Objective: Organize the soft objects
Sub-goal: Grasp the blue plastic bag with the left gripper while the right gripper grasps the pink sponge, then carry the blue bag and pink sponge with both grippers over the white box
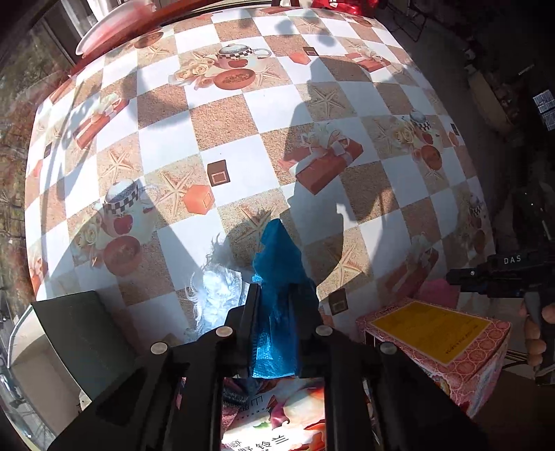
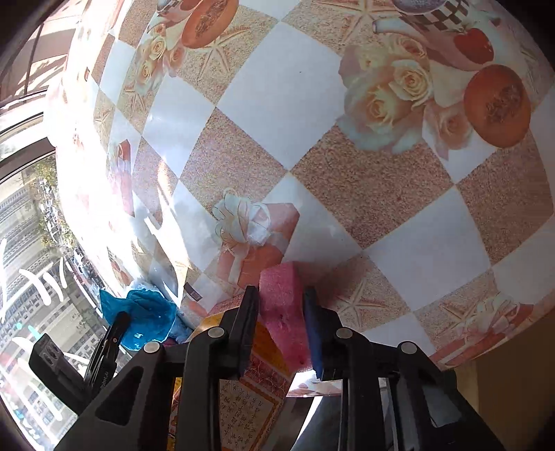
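My left gripper (image 1: 279, 295) is shut on a blue cloth (image 1: 281, 270), which sticks up between its fingers above the table. A white fluffy object (image 1: 218, 284) lies just left of it. My right gripper (image 2: 281, 295) is shut on a pink sponge (image 2: 282, 305), held over a patterned cardboard box (image 2: 256, 374). The blue cloth (image 2: 145, 317) and the left gripper also show at the lower left of the right wrist view. The pink sponge (image 1: 440, 291) and the right gripper (image 1: 458, 277) show at the right edge of the left wrist view.
The table has a checkered printed cloth (image 1: 242, 114). A pink box with a yellow label (image 1: 437, 343) stands at the near right, a dark box flap (image 1: 79, 326) at the near left. A plate (image 1: 114, 27) sits at the far left edge. A window (image 2: 27, 243) is at left.
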`<state>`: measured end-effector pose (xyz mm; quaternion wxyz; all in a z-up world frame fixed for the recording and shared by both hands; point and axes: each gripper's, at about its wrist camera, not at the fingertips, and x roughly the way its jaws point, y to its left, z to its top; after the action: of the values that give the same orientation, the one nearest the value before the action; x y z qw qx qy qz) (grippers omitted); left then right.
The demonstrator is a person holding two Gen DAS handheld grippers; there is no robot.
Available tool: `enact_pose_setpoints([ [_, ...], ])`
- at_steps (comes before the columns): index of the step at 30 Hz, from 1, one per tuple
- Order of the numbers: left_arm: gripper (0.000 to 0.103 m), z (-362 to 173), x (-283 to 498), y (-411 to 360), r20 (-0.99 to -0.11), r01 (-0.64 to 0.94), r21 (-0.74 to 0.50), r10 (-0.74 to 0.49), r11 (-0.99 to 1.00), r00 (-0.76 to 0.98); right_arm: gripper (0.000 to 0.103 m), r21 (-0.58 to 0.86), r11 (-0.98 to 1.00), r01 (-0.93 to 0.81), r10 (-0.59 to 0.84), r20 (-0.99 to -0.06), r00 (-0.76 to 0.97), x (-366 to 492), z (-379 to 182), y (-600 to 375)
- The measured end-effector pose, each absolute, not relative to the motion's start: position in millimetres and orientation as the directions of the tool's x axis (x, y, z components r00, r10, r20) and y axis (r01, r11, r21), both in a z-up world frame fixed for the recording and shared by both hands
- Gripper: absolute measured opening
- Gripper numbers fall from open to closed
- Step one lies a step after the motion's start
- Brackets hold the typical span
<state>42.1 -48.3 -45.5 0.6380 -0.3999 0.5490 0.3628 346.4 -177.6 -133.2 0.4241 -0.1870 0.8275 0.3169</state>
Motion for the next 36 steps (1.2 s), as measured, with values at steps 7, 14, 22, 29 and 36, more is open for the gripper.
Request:
enact_pose_setpoints([
  [7,0.016,-33.5,37.3,-38.0,-0.987,-0.917,-0.095,0.082,0.387,0.137,0.081,0.343,0.629,-0.698,-0.065,-0.871,-0.487,350.5,-113.8,-194.4],
  [14,0.016,-18.7,39.5,-43.2,-0.983,-0.920,-0.079,0.126,0.384,0.136,0.077,0.227,0.451,-0.863,-0.118,-0.943,-0.310,300.2,-123.1,-193.3],
  [22,0.016,-2.3,40.0,-55.8,-0.975,-0.925,-0.056,0.179,0.376,0.132,0.047,0.202,0.365,-0.909,-0.077,-0.966,-0.246,285.8,-103.3,-194.6],
  [29,0.016,34.1,36.6,-77.3,-0.946,-0.927,-0.058,0.276,0.370,0.169,0.047,0.271,0.346,-0.898,0.107,-0.963,-0.249,298.0,-23.6,-189.9],
  [36,0.016,63.0,16.8,-105.2,-0.920,-0.941,-0.068,0.345,0.332,0.188,0.047,0.306,0.265,-0.914,0.216,-0.943,-0.253,267.1,34.8,-174.9],
])
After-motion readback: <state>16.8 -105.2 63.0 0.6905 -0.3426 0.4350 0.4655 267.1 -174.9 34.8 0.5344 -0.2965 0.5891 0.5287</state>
